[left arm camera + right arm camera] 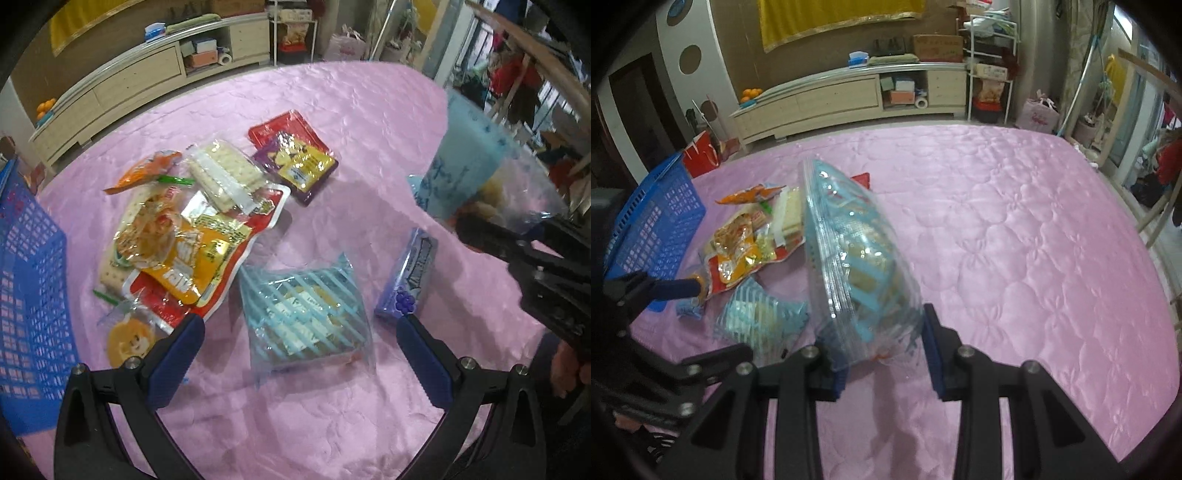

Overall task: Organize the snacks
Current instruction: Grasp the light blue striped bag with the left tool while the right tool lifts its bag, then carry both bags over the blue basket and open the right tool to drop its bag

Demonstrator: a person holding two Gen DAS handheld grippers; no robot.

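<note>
Claw [884, 354] on right grips blue-striped snack bag [857, 254] above pink cover [1034, 240].

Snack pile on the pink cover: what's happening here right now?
A person is sorting snacks with a claw in each hand. The right claw is shut on a blue-striped clear packet, lifted off the pink cover. The left claw is open above a matching striped packet lying flat, beside a purple packet. The mixed pile and blue basket sit to the left.
</note>
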